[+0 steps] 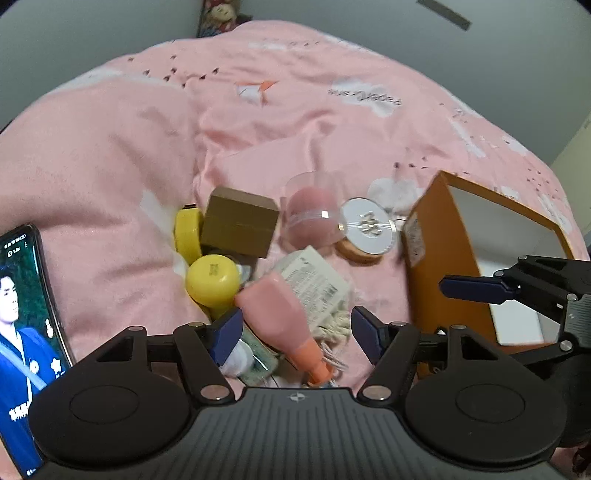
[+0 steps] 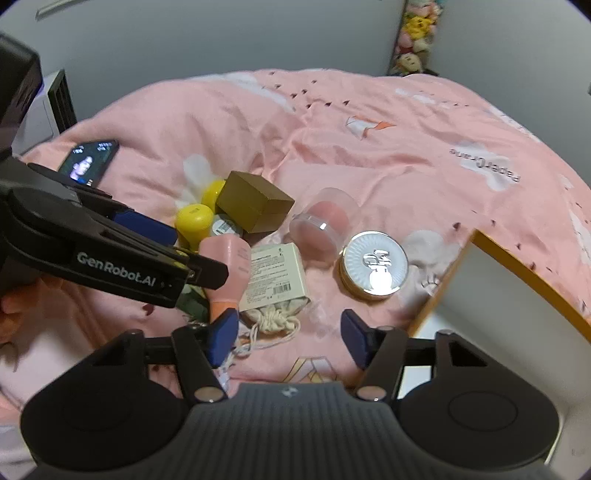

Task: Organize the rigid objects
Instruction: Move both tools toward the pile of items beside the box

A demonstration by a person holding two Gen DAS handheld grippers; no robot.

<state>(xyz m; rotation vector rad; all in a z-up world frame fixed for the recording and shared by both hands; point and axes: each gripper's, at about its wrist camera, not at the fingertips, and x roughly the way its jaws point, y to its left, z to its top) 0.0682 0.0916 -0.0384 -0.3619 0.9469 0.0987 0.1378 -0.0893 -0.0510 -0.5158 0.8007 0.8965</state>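
A pile of small items lies on the pink bedspread: a pink bottle with an orange cap [image 1: 280,314] [image 2: 227,266], a brown box [image 1: 240,225] [image 2: 255,206], yellow containers [image 1: 212,278] [image 2: 194,221], a clear jar with a pink sponge [image 1: 314,214] [image 2: 321,229], a round silver compact [image 1: 367,227] [image 2: 376,266] and a drawstring pouch with a label [image 1: 317,284] [image 2: 275,277]. My left gripper [image 1: 297,330] is open around the pink bottle, just above it. My right gripper [image 2: 288,334] is open and empty over the bedspread near the pouch. An orange box [image 1: 480,258] [image 2: 517,295] with a white inside stands open at the right.
A phone [image 1: 22,332] [image 2: 88,160] with a lit screen lies on the bed at the left. The pink bedspread [image 1: 295,110] [image 2: 406,147] stretches back to a grey wall. Plush toys [image 2: 415,33] sit in the far corner.
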